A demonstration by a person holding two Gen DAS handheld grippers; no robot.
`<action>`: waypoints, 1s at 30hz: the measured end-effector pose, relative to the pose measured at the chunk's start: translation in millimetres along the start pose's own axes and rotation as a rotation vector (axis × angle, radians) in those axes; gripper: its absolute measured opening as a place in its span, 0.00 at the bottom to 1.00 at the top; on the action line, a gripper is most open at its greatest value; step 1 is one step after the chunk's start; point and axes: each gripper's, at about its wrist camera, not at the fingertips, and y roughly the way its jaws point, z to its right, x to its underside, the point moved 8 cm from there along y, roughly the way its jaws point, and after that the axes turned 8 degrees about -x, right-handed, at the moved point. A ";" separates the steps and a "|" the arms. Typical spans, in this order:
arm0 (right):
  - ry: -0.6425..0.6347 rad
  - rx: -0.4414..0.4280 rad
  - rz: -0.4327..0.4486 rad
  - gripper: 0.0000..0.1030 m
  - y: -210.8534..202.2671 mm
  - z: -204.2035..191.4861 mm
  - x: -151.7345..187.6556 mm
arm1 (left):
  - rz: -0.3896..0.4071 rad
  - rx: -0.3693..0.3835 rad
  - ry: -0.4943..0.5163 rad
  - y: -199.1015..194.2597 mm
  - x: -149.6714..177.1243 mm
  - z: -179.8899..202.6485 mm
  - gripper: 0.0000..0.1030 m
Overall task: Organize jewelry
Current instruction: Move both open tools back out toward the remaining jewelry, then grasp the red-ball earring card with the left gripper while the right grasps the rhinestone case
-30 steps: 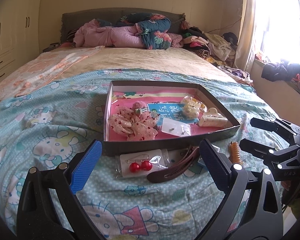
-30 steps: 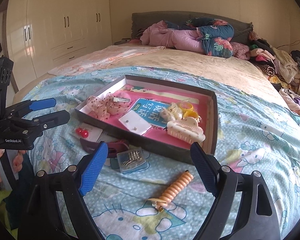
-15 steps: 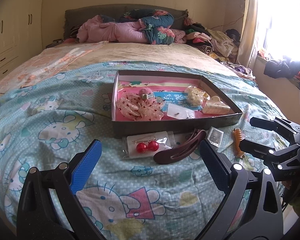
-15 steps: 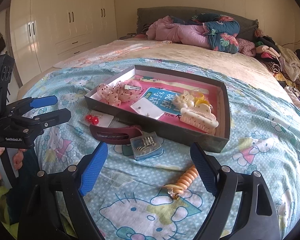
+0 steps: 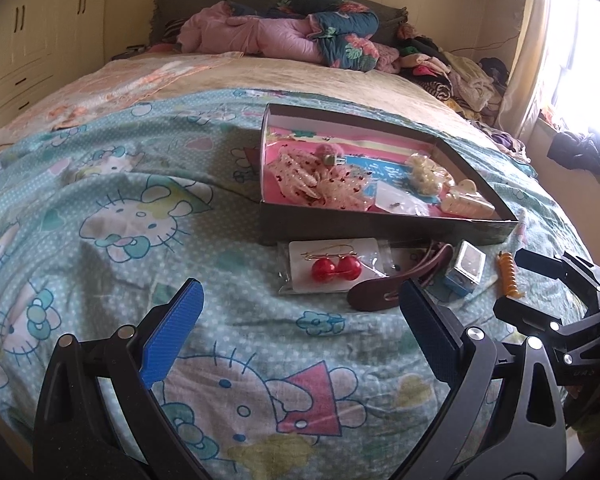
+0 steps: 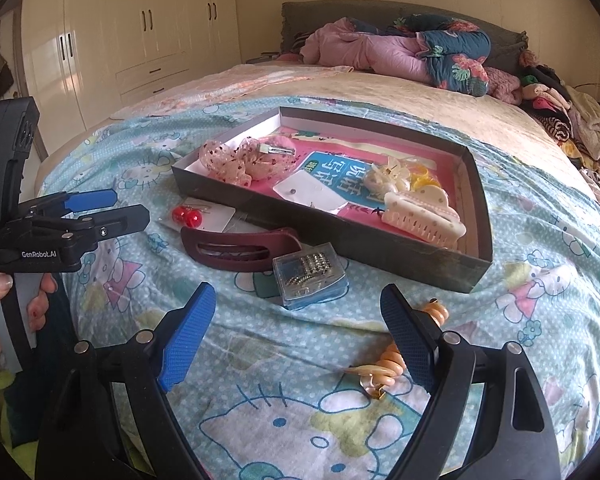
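Bed [image 5: 100,184], left gripper [image 5: 296,332] wide, seemingly empty

Saw red ball earrings [image 5: 334,270] on card, maroon clip [image 6: 240,249], clear bead box [image 6: 309,276] beyond my fingertips; orange coil tie [image 6: 396,354] by right finger.

The bedspread [image 6: 540,240] is turquoise, white-dotted, with cartoon cats. The tray [image 6: 380,242] is dark grey, pink inside. The earrings [image 5: 334,270] are red.
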 end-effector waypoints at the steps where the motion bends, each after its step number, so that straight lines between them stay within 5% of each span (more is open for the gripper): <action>1: -0.001 0.001 -0.004 0.80 2.0 0.3 0.7 | -0.004 -0.001 -0.002 2.2 -0.2 -0.9 0.87; 30: -0.003 0.021 -0.091 0.79 58.8 16.6 -6.6 | -0.111 0.060 -0.047 52.4 -13.2 15.4 0.87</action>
